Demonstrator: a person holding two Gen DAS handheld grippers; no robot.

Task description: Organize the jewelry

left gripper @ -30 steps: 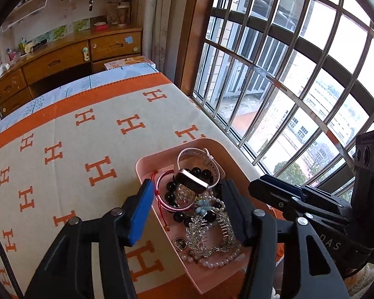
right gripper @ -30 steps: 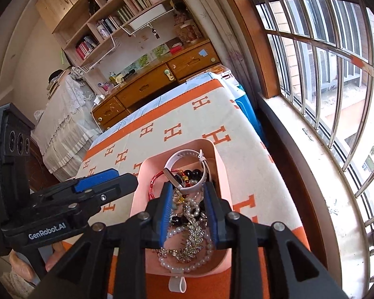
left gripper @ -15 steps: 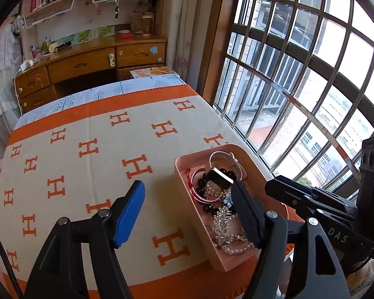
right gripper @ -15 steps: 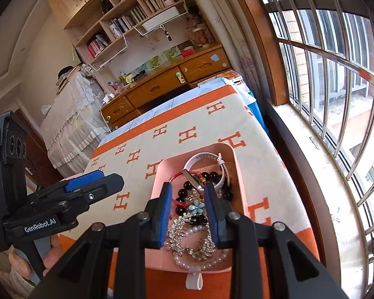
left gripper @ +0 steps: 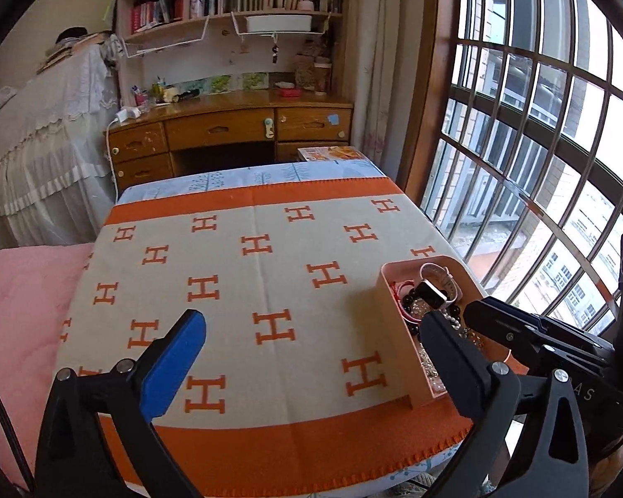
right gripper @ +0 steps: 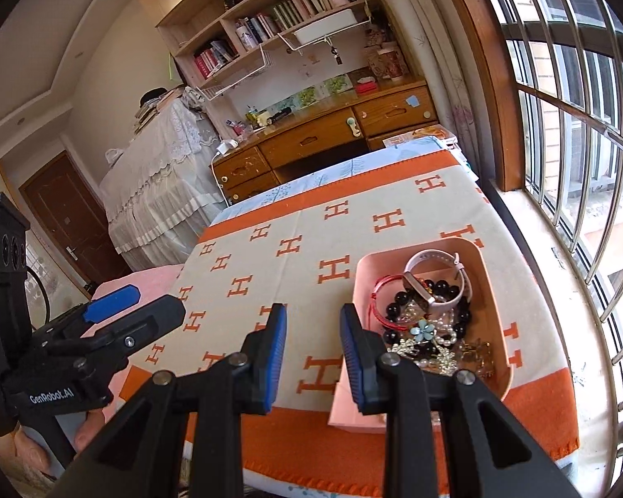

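Currently all the jewelry sits heaped in the pink tray (right gripper: 494,290) at the near right corner of the worktop (right gripper: 311,249), close to the window side. Visible in the pile: a white-strapped watch (right gripper: 436,278) on top toward the far end, a black bead bracelet (right gripper: 398,307), a red cord bracelet (right gripper: 378,294), a pearl strand (right gripper: 440,332), a blue flower piece (right gripper: 425,328), and a sparkly rhinestone piece (right gripper: 411,346) nearer the edge. Tangled and overlapping, so nothing is sorted by type. Rest of the H-pattern blanket (left gripper: 236,274) carries no jewelry.

Why it sits this way, my guess: the tray works as the one collection bin. That fits either a pile waiting to be laid out or pieces already gathered in; can't tell which from this.

Left claw (left gripper: 311,348): spread wide, nothing between the fingers, held low over the near edge of the worktop, pointing across the blanket toward the desk (left gripper: 228,128). Its right finger overlaps the tray's near end in the left view.

Right claw (right gripper: 313,344): fingers parted by a moderate gap, holding nothing, held above the near edge just left of the tray, with its right finger in front of the tray's near left corner.

Both are level and side by side, left one further left, neither touching any jewelry as far as I can see.
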